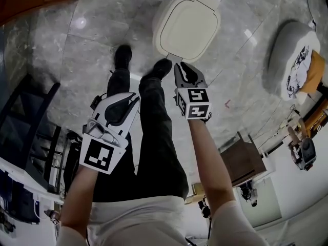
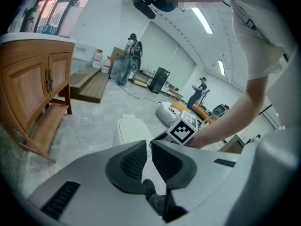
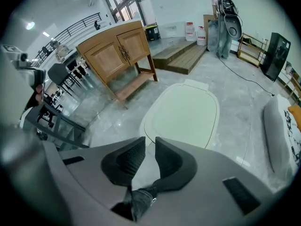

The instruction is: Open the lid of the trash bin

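The trash bin [image 1: 187,27] is a cream oval bin with its lid down flat, standing on the grey marble floor just ahead of my feet. My right gripper [image 1: 177,66] hovers at the bin's near edge, jaws together with nothing between them; in the right gripper view the lid [image 3: 186,114] fills the space just beyond the right gripper [image 3: 150,140]. My left gripper [image 1: 134,98] is held lower and to the left over my leg, also shut and empty. In the left gripper view the left gripper [image 2: 148,143] points toward the bin [image 2: 130,131], with the right gripper's marker cube [image 2: 182,129] beside it.
My shoes [image 1: 123,55] stand close to the bin's left. A wooden cabinet [image 3: 117,51] and low wooden platform [image 3: 183,55] lie beyond the bin. A grey beanbag [image 1: 289,55] sits to the right, a small wooden table [image 1: 243,160] near my right side, a dark rack [image 1: 25,122] at left.
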Available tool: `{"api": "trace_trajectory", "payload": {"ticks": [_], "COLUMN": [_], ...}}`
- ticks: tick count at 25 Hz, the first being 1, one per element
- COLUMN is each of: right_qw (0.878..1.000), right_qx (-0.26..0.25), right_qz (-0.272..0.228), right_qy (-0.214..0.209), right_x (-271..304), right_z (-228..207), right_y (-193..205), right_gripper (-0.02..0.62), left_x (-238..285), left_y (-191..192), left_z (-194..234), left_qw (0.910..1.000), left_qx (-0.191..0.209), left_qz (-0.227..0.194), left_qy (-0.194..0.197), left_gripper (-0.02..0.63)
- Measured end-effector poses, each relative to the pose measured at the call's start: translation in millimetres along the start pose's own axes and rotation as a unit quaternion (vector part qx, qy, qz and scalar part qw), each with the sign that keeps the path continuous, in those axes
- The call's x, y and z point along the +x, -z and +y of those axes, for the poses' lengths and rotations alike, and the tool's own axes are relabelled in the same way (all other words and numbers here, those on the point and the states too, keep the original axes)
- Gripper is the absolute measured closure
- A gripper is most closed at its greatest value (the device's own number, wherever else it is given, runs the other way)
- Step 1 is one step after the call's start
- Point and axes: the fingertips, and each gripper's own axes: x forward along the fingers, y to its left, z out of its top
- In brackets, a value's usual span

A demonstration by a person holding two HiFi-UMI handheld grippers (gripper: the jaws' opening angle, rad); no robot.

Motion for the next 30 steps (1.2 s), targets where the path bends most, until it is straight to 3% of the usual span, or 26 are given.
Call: {"api": "trace_trajectory", "payload": {"ticks": [13, 30], "right_qw": [0.999, 0.992], "right_qx": [0.015, 0.032], "right_qz": [0.03, 0.073], "right_qy": [0.038, 0.098], "right_x": [40.4, 56.8], "right_z": [-8.3, -14.5], "right_y": [33.8, 44.6], "right_gripper": [0.52, 0.517], "left_x": [19.2, 19.6], "left_y": [15.7, 31.0], "left_z": [4.7, 14.7], "left_qw": [0.9998, 0.9993], "left_qx": [-0.019, -0.035], "left_qz": [0.007, 0.013], "left_qy": [0.005, -0.004], "left_gripper": [0.561, 0.561]}}
